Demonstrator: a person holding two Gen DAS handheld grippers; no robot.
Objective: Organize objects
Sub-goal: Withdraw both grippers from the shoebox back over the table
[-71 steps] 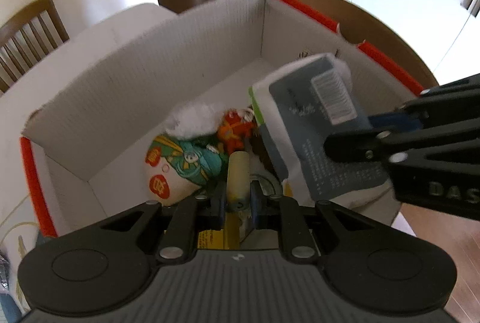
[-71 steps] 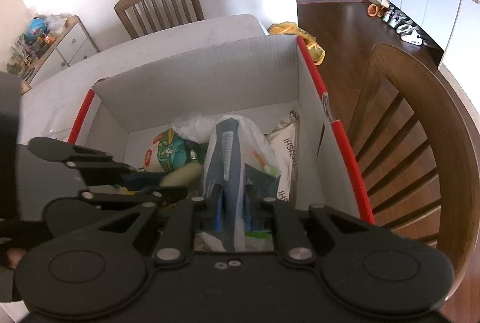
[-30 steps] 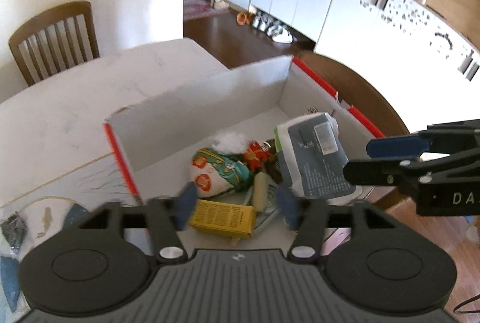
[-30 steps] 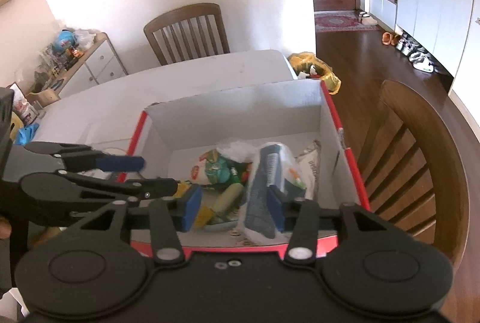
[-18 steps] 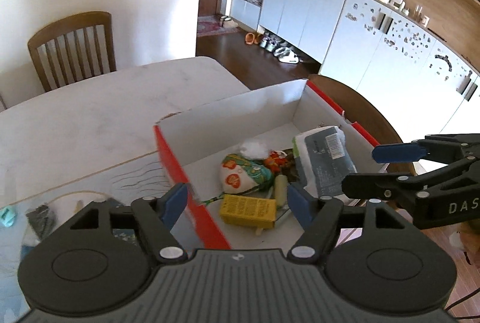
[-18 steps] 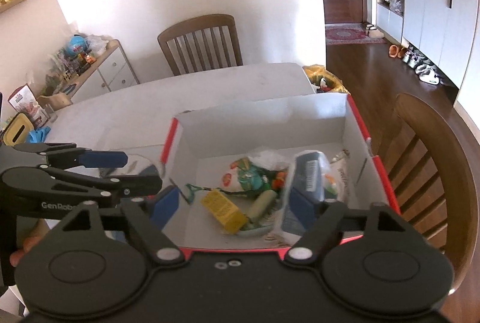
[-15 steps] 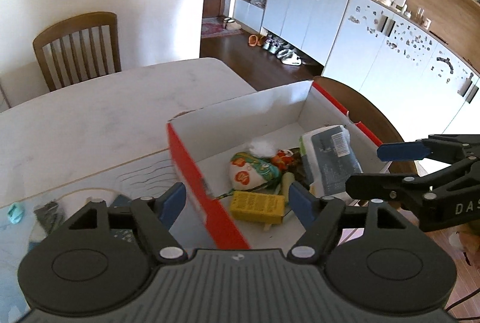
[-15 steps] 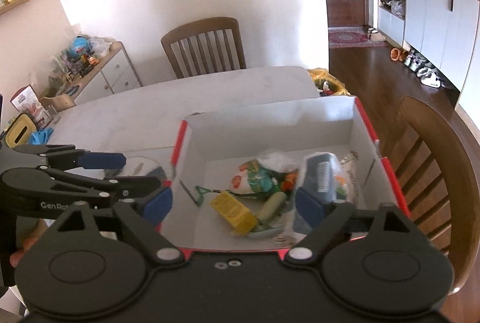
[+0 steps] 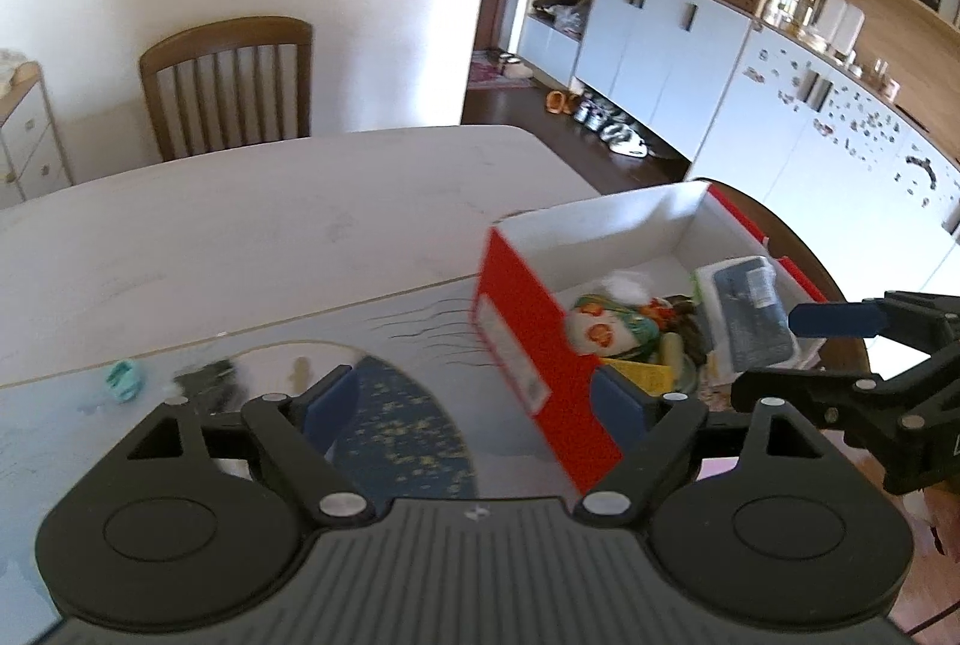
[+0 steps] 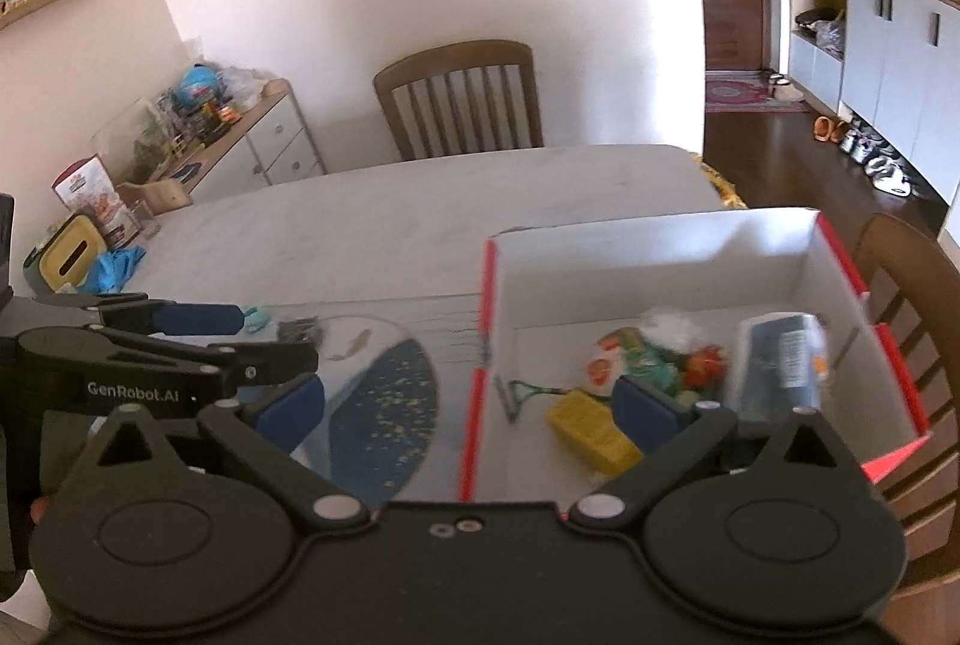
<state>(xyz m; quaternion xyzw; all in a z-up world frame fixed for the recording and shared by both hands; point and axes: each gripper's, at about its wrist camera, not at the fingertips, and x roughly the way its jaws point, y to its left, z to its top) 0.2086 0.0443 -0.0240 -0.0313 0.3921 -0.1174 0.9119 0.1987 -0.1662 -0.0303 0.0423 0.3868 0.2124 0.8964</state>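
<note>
1. Step in hand, as I judge it: a drop-off is done and both hands are clear of the red-sided cardboard box with a white inside (image 10: 660, 273), turned toward the items left on the pale table (image 9: 252, 225).
2. The left tool (image 9: 474, 399) is spread wide with nothing between its blue pads (image 9: 324, 405); its jaws have just been opening. It hangs over the patterned blue-and-grey mat (image 9: 396, 429), just beside the box's red wall.
3. The right tool (image 10: 468, 405) is also spread wide and empty, its jaws having just opened further. It sits over the box's near left corner, one pad above the mat, the other above the box contents.
4. In the box lie a yellow rectangular packet (image 10: 591, 432), a grey-blue plastic pouch with a barcode label (image 10: 780, 363), a colourful printed snack bag (image 10: 630, 351) and a pale yellow-green cylinder (image 9: 671, 348), crowded toward the right half.
5. Not yet packed: a small teal object (image 9: 123, 381) and a dark crumpled item (image 9: 210, 381), side by side on the mat's far left part. Motion blur keeps me from saying what they are.
6. The next move likely calls for the left tool to travel left over the mat, tip down over one of these, and straddle it with jaws apart before closing.
7. Both items look small and low, so the pads would need to come close to the mat surface.
</note>
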